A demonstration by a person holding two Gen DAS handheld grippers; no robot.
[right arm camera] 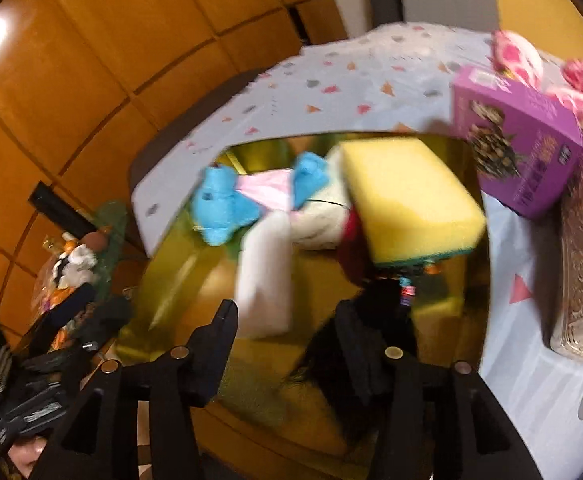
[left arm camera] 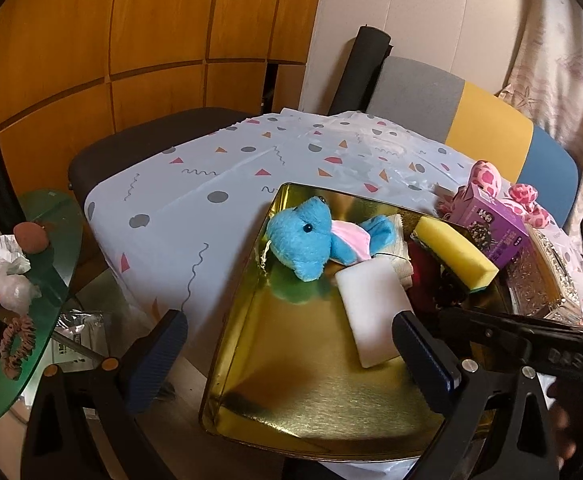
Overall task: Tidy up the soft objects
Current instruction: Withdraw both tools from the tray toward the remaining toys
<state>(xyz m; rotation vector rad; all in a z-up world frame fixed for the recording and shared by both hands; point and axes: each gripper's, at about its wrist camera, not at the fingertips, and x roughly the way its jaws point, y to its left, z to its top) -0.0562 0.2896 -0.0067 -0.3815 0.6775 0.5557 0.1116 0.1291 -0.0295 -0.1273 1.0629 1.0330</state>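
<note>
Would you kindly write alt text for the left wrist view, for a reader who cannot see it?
A gold tray on a patterned tablecloth holds a blue plush toy, a white foam block and a yellow sponge. The left gripper frames the tray's near end, open and empty. A purple box stands beyond the tray's right edge.

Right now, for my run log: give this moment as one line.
tray: blue plush, white sponge, yellow sponge inside | left gripper: open, empty | right gripper: open over tray

Purple box (left arm camera: pixel 491 228) print illegible; nothing else readable.
</note>
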